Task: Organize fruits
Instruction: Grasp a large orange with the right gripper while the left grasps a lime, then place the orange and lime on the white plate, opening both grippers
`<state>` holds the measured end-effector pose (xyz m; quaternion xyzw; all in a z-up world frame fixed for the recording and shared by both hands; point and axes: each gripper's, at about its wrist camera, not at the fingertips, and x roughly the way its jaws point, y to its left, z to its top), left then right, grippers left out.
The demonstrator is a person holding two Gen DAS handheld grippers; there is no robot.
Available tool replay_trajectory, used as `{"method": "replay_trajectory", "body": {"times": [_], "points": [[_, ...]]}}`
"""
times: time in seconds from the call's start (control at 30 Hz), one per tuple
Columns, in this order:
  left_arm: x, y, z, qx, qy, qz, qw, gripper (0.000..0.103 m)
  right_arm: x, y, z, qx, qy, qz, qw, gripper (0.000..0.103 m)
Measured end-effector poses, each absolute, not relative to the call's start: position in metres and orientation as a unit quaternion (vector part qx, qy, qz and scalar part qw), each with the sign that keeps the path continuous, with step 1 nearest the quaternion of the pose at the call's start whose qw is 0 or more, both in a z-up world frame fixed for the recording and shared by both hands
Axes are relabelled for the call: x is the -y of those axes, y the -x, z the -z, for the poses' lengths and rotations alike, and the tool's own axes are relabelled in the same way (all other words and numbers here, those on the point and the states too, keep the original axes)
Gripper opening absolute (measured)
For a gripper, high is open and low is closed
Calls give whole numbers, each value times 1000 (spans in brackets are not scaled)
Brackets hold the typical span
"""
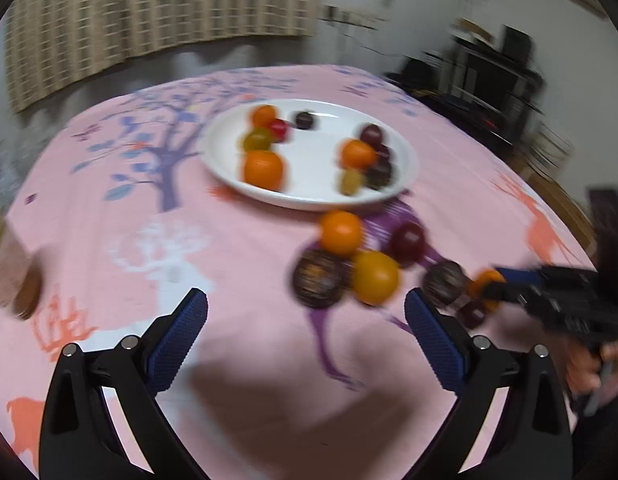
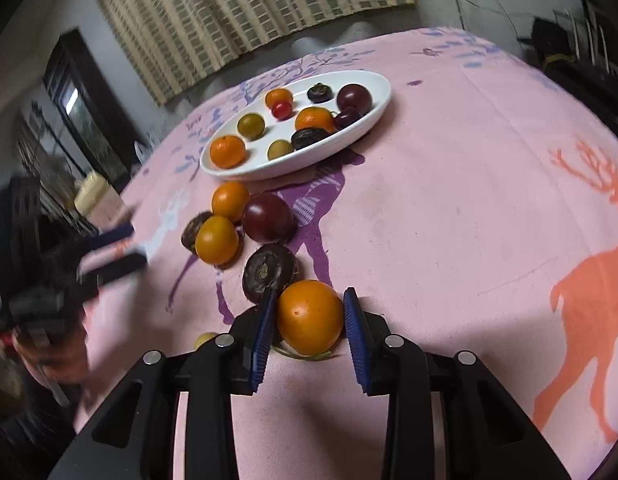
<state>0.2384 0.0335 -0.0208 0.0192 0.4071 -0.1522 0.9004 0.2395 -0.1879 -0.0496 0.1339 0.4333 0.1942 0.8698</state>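
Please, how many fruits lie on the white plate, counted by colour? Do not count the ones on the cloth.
Orange fruits: 3
Purple fruits: 2
Dark brown fruits: 2
Olive-green fruits: 2
Red fruit: 1
Total: 10

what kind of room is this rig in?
Probably a lived-in home room, not a lab. A table under a pink deer-print cloth holds a white plate of fruit, a woven blind hangs on the wall, and cluttered dark shelving stands behind.
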Motion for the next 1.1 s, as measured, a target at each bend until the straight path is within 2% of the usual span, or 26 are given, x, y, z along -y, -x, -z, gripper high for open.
{"method": "replay_trajectory", "body": {"times": [0.1, 0.17, 0.27, 0.43, 0.53, 0.6, 0.7, 0.87, 1.1], "points": [[-4, -221, 25, -407, -62, 231, 881, 95, 199, -237, 48, -414, -165, -188, 875, 35], [18, -209, 31, -411, -92, 272, 866, 72, 201, -236, 47, -409, -171, -187, 876, 35], [41, -201, 44, -418, -131, 284, 853, 54, 201, -236, 47, -411, -169, -188, 876, 35], [55, -202, 57, -429, -138, 291, 844, 49, 201, -234, 45, -409, -166, -188, 877, 35], [58, -204, 61, -439, -128, 309, 834, 36, 201, -234, 45, -408, -165, -187, 878, 35], [62, -204, 63, -441, -128, 310, 832, 34, 201, -234, 45, -407, -165, -188, 879, 35], [62, -207, 63, -445, -125, 312, 830, 26, 201, -234, 44, -404, -166, -188, 880, 35], [49, -210, 52, -438, -99, 312, 837, 26, 196, -238, 36, -391, -157, -190, 887, 35], [0, -267, -4, -381, 3, 250, 890, 26, 168, -297, -10, -347, -125, -187, 911, 35]]}}
